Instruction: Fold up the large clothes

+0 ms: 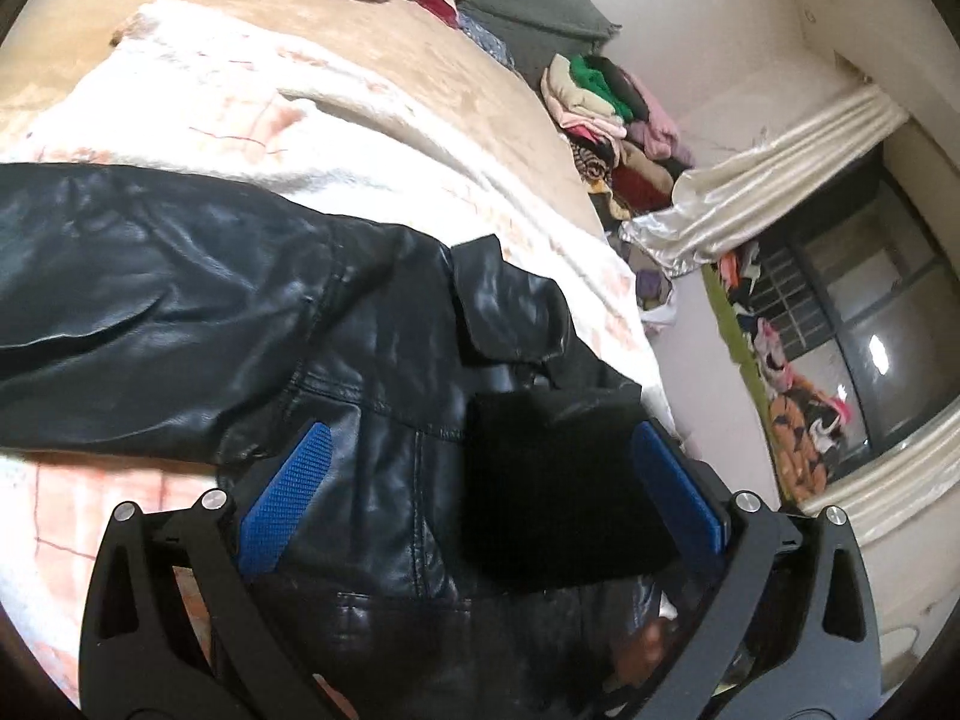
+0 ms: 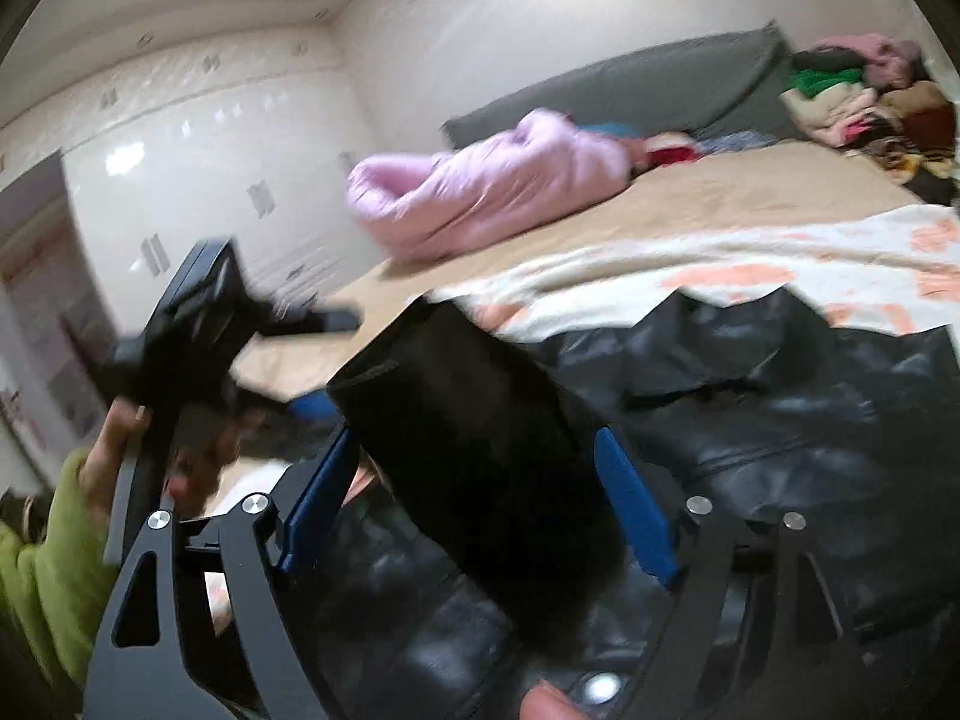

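A black leather jacket [image 1: 252,312] lies spread on the bed, one sleeve stretched to the left. My left gripper [image 1: 480,444] is open, its blue pads [image 1: 288,498] wide apart over the jacket's body and a dark folded part [image 1: 558,480]. In the right wrist view the jacket [image 2: 780,420] lies ahead and to the right. My right gripper [image 2: 474,456] is open, with a dark cuff or sleeve end [image 2: 474,438] standing between its blue pads [image 2: 630,504]. The left gripper [image 2: 198,324] shows blurred at the left, held by a hand in a green sleeve.
The bed has a tan cover [image 1: 372,42] and a white and pink blanket [image 1: 240,120]. A pink padded coat [image 2: 492,186] and a grey headboard cushion [image 2: 630,90] lie at its far end. A pile of clothes [image 1: 606,108] sits beside the bed. White wardrobes [image 2: 198,180] stand behind.
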Demonstrator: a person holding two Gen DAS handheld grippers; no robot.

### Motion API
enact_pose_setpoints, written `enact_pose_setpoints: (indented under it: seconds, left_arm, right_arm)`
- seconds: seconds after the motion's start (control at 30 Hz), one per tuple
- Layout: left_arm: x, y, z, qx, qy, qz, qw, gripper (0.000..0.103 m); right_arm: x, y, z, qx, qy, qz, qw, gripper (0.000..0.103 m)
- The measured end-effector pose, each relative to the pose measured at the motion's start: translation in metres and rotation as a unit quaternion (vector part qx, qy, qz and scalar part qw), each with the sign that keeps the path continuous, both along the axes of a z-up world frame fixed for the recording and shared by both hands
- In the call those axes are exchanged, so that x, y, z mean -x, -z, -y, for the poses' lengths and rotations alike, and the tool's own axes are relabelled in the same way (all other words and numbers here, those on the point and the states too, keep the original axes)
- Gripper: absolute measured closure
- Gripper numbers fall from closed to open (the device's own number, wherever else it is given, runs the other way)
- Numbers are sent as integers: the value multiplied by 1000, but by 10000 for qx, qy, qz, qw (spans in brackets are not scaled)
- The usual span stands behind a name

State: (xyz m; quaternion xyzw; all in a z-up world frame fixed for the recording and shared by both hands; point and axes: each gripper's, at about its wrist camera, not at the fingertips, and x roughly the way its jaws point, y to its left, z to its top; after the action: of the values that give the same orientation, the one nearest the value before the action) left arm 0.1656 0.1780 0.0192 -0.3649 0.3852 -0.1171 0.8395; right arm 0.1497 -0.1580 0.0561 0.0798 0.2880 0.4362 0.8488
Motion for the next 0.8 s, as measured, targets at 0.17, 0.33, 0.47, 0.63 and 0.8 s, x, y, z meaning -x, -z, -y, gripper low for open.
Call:
enact_pose_setpoints:
  seconds: [0.17,0.33,0.47,0.63,0.8]
  left_arm:
    - [-6,17,6,-21,92,-350,9993,9]
    - [-16,56,16,272,252,-921,9951,9]
    - [-17,67,26,-79,239,-1078,9939,11]
    - [-12,63,34,-654,262,-1062,9918,32]
    - [3,55,22,-853,128,-1087,9903,22]
  right_arm:
    - [5,-2,9,105,17,-11,9999,23]
    - [-7,1,26,-46,400,-153,9991,23]
    - [-13,2,43,-98,636,-179,9978,23]
    - [-21,4,61,-75,917,-112,9957,23]
    - [-28,6,81,-153,1158,-160,9930,23]
